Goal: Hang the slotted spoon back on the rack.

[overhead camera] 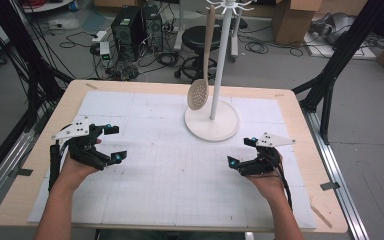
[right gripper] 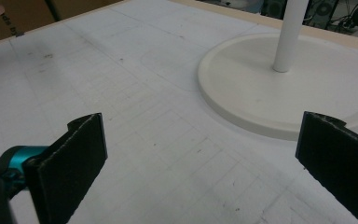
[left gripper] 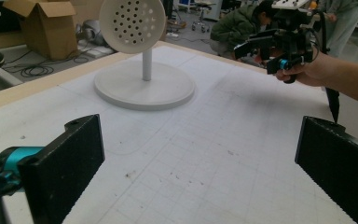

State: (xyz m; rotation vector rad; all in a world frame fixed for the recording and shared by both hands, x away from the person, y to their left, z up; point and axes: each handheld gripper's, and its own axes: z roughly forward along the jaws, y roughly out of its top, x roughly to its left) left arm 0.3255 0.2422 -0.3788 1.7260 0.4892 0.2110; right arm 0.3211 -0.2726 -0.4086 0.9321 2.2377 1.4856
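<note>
Two grippers hover over the gridded white mat (overhead camera: 155, 190), each with its jaws spread wide and nothing between them. From the high view, the left gripper (overhead camera: 114, 143) sits at the mat's left side and the right gripper (overhead camera: 241, 151) at its right, well apart, with the white stand (overhead camera: 213, 120) ahead of them and nearer the right one. A perforated skimmer (overhead camera: 198, 95) hangs from the stand's top, its bowl low beside the pole, just above the round base. The left gripper view shows that bowl (left gripper: 132, 21) ahead and to the left of its jaws, plus the other hand's gripper (left gripper: 272, 53) farther off. The right gripper view gives the base (right gripper: 284, 88) and pole close ahead, to the right.
</note>
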